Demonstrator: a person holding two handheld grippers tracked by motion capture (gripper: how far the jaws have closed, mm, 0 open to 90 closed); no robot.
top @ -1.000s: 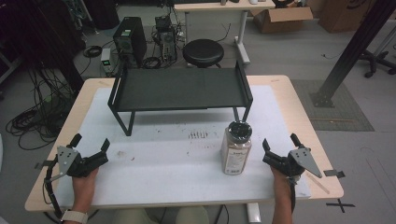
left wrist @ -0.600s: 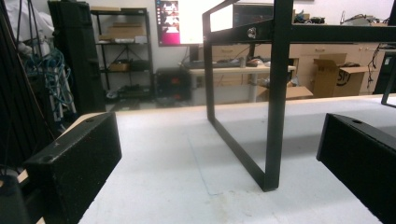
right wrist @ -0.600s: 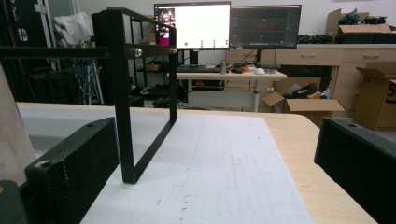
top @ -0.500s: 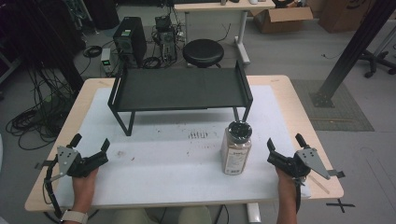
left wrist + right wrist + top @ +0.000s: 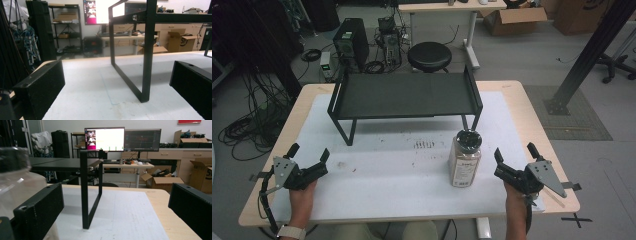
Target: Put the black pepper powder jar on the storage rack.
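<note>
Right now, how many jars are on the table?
1. The jar stands upright on the white mat, in front of the black rack's right leg, just left of the right gripper.

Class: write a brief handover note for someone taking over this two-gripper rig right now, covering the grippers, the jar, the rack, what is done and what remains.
Left gripper: open, holds nothing, near the table's front left edge.
Right gripper: open, holds nothing, just right of the jar, not touching it.
Jar: upright on the white mat, black lid on, in front of the rack's right leg.
Black rack: at the back of the mat, nothing on top.
Done: nothing gripped so far.
Left: likely close the right gripper on the jar, then move it, perhaps onto the rack.
</note>
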